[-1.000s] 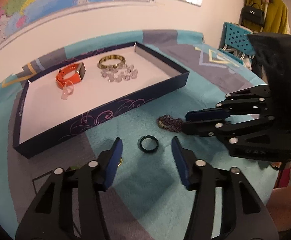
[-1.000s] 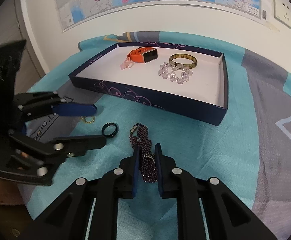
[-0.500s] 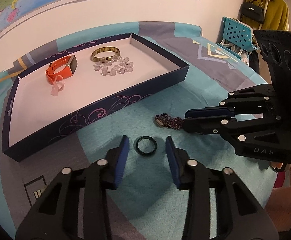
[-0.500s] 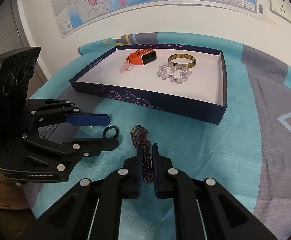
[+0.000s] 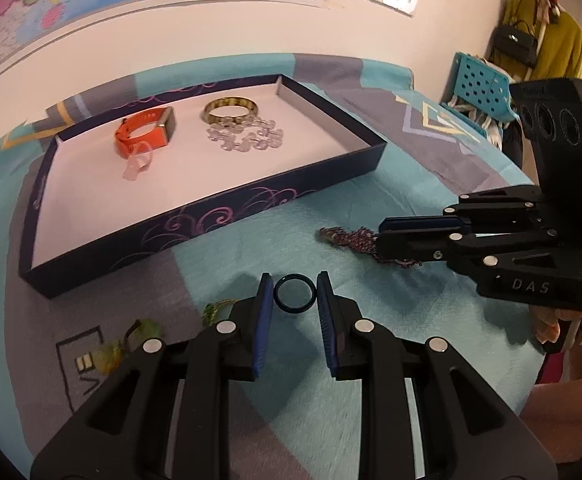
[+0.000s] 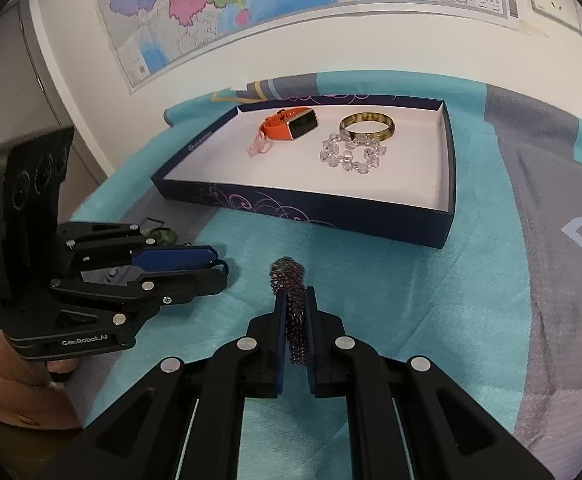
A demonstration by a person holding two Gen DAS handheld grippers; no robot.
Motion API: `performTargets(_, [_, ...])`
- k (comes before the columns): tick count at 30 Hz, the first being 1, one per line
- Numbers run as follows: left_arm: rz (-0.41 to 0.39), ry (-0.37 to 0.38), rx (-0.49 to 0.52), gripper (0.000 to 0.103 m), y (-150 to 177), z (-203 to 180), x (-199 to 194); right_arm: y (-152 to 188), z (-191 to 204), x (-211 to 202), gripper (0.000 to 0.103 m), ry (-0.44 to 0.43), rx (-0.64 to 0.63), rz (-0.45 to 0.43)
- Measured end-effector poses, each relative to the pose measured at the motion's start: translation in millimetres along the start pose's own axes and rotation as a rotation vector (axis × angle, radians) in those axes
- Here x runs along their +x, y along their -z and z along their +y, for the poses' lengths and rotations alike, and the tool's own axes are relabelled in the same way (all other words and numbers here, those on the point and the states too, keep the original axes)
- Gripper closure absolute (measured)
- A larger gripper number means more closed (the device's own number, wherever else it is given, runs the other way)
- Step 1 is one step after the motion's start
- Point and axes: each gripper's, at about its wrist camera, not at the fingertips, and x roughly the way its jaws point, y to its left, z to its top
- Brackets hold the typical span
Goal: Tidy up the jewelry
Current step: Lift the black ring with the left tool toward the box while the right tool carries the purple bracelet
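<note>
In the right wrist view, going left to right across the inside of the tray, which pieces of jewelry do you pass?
Inside the tray: pink loop → orange smartwatch → clear bead bracelet. The gold bangle sits behind the bead bracelet and overlaps it left to right, so I leave it unranked.

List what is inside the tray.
The tray holds an orange watch, a pink clip beside it, a gold bangle and a clear bead bracelet touching the bangle. Its near wall hides a strip of the floor.
</note>
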Motion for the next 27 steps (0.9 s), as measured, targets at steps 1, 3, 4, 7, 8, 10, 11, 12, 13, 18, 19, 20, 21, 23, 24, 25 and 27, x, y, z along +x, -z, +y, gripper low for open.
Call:
performTargets(1, [-0.003,0.001,-0.006,0.08,0.3,1.4,-1.6,-0.4,-0.2,-0.9,0.096,-0.003,0.004,-0.003])
performTargets(3, [-0.016,0.001,-0.022,0.08,1.8,4.6,-7.5,-1.6,-1.6,-3.5,0.096,-0.018,0.018,-0.013])
performTargets(4, [-0.022,0.002,-0.029,0.08,2.2,5.9,-10.3,-2.3,-2.0,-4.1,0.096,-0.024,0.024,-0.017])
performTargets(7, [-0.04,-0.004,-0.038,0.08,2.6,7.8,-17.7,-4.2,-2.2,-8.2,0.096,-0.038,0.034,-0.032])
performTargets(8, [-0.045,-0.003,-0.043,0.08,2.6,8.5,-19.8,-5.0,-1.5,-9.7,0.096,-0.04,0.034,-0.038])
performTargets(10, [-0.05,-0.002,-0.048,0.08,2.5,9.6,-22.5,-6.6,-0.8,-12.5,0.097,-0.044,0.036,-0.046])
performTargets(11, [-0.053,-0.002,-0.049,0.08,2.5,9.9,-24.3,-7.5,-0.3,-14.2,0.097,-0.044,0.034,-0.051])
performTargets(12, [-0.059,-0.005,-0.05,0.08,3.0,10.1,-26.7,-8.4,0.2,-15.4,0.097,-0.043,0.032,-0.055])
performTargets(13, [-0.064,-0.008,-0.052,0.08,3.0,10.2,-28.5,-9.5,0.6,-17.5,0.097,-0.045,0.033,-0.061])
performTargets(18, [-0.085,-0.012,-0.062,0.08,1.9,11.8,-37.1,-13.2,1.1,-24.5,0.097,-0.063,0.043,-0.083])
performTargets(19, [-0.089,-0.015,-0.064,0.08,1.7,12.2,-38.5,-14.2,1.2,-25.8,0.097,-0.066,0.045,-0.088])
performTargets(20, [-0.093,-0.016,-0.066,0.08,1.6,12.8,-40.0,-15.0,1.2,-26.8,0.097,-0.065,0.045,-0.091])
performTargets(21, [-0.096,-0.014,-0.068,0.08,1.4,13.5,-41.1,-16.3,1.5,-27.8,0.097,-0.066,0.044,-0.095])
performTargets(23, [-0.101,-0.018,-0.073,0.08,0.5,15.3,-42.7,-18.3,1.1,-29.7,0.097,-0.071,0.046,-0.101])
performTargets(24, [-0.104,-0.019,-0.074,0.08,0.6,15.7,-43.9,-18.9,1.2,-30.8,0.097,-0.073,0.046,-0.104])
performTargets(25, [-0.105,-0.019,-0.076,0.08,0.9,16.1,-44.7,-20.7,1.5,-32.0,0.097,-0.078,0.046,-0.109])
performTargets(27, [-0.108,-0.024,-0.079,0.08,1.2,17.1,-46.2,-22.6,1.7,-33.7,0.097,-0.077,0.043,-0.114])
